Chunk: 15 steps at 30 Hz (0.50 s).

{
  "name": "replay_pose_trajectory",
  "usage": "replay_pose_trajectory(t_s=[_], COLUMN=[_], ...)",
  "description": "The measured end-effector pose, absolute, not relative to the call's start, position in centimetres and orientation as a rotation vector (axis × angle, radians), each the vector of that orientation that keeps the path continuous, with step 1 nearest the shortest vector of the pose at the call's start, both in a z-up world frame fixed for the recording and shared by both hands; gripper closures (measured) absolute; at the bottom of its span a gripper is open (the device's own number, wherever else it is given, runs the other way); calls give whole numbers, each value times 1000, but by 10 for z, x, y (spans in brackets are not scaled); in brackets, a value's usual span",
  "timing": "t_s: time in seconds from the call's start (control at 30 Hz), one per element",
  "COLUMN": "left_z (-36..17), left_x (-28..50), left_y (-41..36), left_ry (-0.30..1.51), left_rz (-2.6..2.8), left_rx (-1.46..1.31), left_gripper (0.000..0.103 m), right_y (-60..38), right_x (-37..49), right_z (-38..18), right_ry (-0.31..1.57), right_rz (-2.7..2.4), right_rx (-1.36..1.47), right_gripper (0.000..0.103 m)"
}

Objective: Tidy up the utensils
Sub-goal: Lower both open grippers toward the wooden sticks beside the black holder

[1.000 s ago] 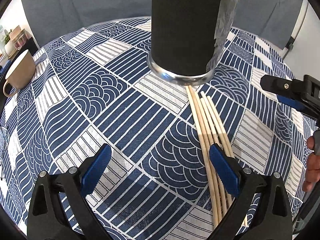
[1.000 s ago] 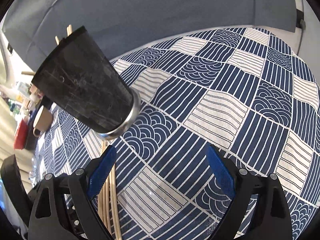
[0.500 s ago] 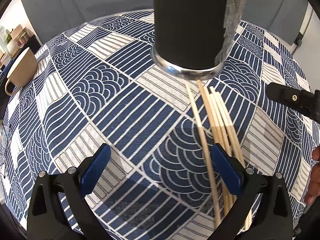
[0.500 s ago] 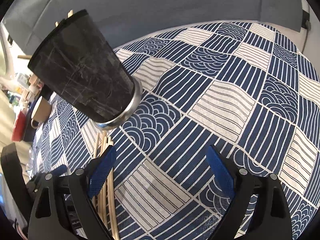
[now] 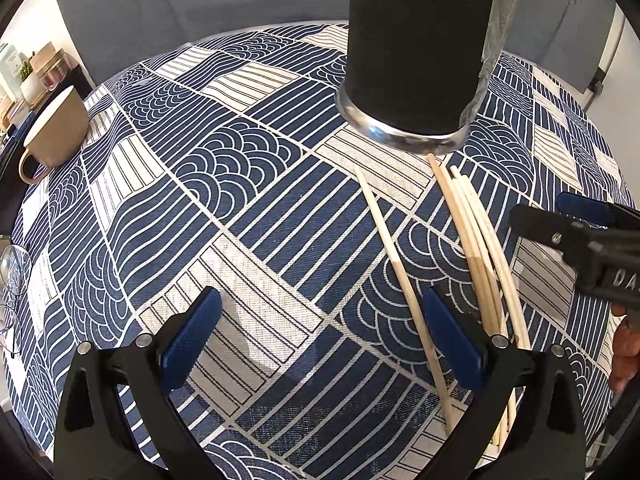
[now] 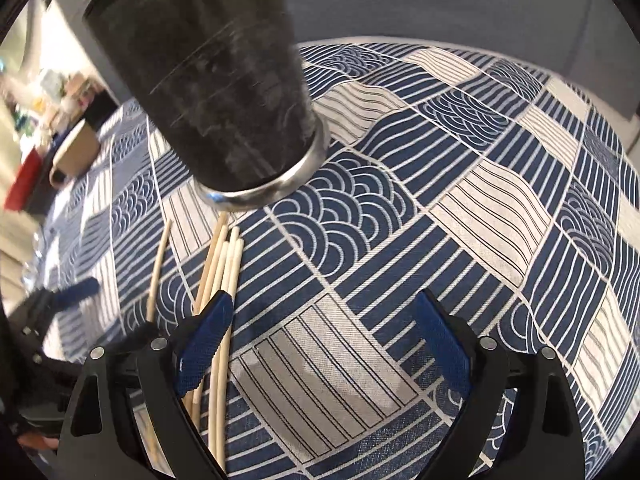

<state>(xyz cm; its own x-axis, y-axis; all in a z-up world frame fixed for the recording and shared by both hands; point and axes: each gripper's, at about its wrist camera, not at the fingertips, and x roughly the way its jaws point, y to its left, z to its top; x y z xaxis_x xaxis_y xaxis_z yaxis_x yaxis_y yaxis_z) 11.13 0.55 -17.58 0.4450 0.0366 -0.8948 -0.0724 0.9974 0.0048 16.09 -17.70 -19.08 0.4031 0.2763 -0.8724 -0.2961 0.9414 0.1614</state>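
Observation:
A tall black holder (image 5: 416, 48) with a silver base ring stands upright on the blue patterned tablecloth; it also shows in the right wrist view (image 6: 216, 80). Several pale wooden chopsticks (image 5: 476, 248) lie in a bundle in front of it, and one chopstick (image 5: 396, 272) lies apart to their left. They show in the right wrist view too (image 6: 220, 276). My left gripper (image 5: 320, 340) is open and empty above the cloth, with the lone chopstick by its right finger. My right gripper (image 6: 320, 340) is open and empty, its left finger over the bundle.
A beige mug (image 5: 56, 132) stands at the table's far left edge. Glasses (image 5: 12, 272) lie at the left edge. My right gripper shows at the right of the left wrist view (image 5: 580, 240). A grey backdrop stands behind the table.
One chopstick has rolled left, away from the bundle. My right gripper has swung left toward the holder and chopsticks. My left gripper has shifted slightly back.

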Motion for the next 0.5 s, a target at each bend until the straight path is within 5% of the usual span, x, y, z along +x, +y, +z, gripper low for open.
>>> replay_pose_trajectory(t_s=[0.5], left_z=[-176], left_x=[107], left_y=[13], left_ry=[1094], left_rz=[69], left_rx=[-37], left_gripper=[4], right_y=[-157], right_x=[157], right_z=[-194], right_ry=[1094], right_rz=[357], right_rx=[-120], right_gripper=[10])
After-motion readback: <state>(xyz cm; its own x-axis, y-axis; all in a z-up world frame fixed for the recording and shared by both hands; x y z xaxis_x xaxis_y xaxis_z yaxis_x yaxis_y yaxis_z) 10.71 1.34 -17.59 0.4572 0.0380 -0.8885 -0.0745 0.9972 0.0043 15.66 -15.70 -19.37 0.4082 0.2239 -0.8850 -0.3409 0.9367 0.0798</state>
